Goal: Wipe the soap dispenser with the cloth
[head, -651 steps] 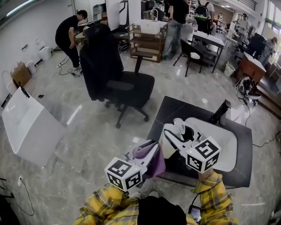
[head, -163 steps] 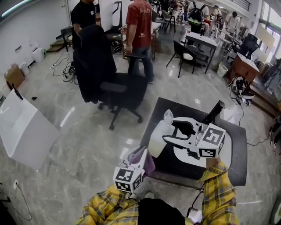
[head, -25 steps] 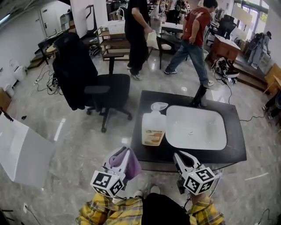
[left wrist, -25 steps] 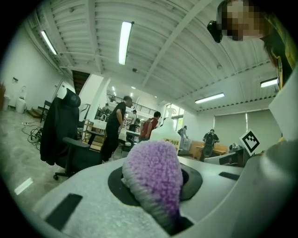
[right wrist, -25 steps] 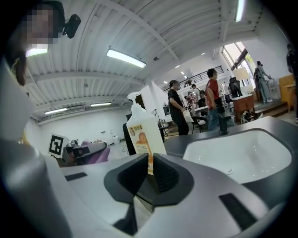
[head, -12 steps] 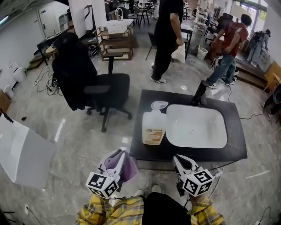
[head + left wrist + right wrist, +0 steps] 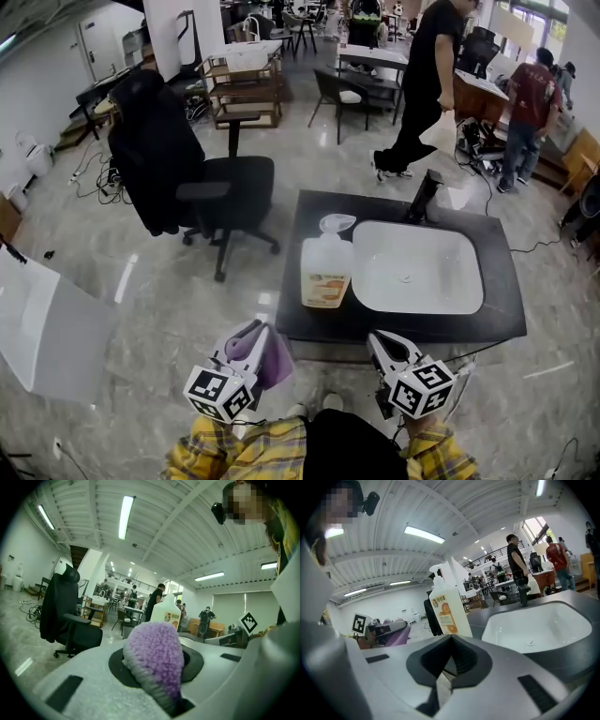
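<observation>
The white plastic soap dispenser with an orange label [image 7: 326, 272] is standing on the black countertop [image 7: 309, 323], close to its left edge and just beside the white rounded basin [image 7: 417, 272]. The left gripper [image 7: 247, 336] is hovering off the countertop's front left corner, its jaws clamping a fluffy purple cloth [image 7: 270, 359]. The right gripper [image 7: 382, 342] is hanging over the front edge, jaws pressed together and gripping nothing.

Soap dispenser [image 7: 326, 272] label print too small to read
</observation>
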The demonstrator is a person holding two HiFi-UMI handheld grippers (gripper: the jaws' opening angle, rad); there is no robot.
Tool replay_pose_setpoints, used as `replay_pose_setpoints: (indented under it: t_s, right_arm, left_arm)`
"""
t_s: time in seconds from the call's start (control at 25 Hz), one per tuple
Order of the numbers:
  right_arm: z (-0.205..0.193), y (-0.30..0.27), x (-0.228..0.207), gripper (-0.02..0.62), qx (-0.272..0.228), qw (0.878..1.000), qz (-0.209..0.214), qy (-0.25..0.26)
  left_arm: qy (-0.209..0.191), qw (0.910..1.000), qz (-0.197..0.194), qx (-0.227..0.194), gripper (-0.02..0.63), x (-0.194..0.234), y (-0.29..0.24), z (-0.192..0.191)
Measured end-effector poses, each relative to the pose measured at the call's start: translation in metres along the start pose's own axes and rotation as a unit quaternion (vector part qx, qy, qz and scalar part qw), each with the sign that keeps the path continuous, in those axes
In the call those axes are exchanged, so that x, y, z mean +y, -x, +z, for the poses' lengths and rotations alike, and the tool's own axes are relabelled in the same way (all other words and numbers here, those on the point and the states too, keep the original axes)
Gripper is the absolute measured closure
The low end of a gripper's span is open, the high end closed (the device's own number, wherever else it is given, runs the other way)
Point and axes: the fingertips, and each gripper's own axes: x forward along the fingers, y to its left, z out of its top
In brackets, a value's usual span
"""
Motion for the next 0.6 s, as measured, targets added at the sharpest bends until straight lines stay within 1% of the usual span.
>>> replay_pose_setpoints:
  t_s: [0.36,0.6]
  right_arm:
    - [0.0025,0.0005,-0.0019,0.589,-0.004,1.000,0.001,-0.010]
    - [0.0030,-0.0035,-0.0008,0.589,-0.001,1.000,0.006,-0.008]
  left_arm:
    - [0.006,1.0000,0.005,0.004,0.549,0.0020,0.0005,-0.0024]
    - [0.009,0.9999,0.002,0.012,0.549,0.0004,-0.0012,-0.0078]
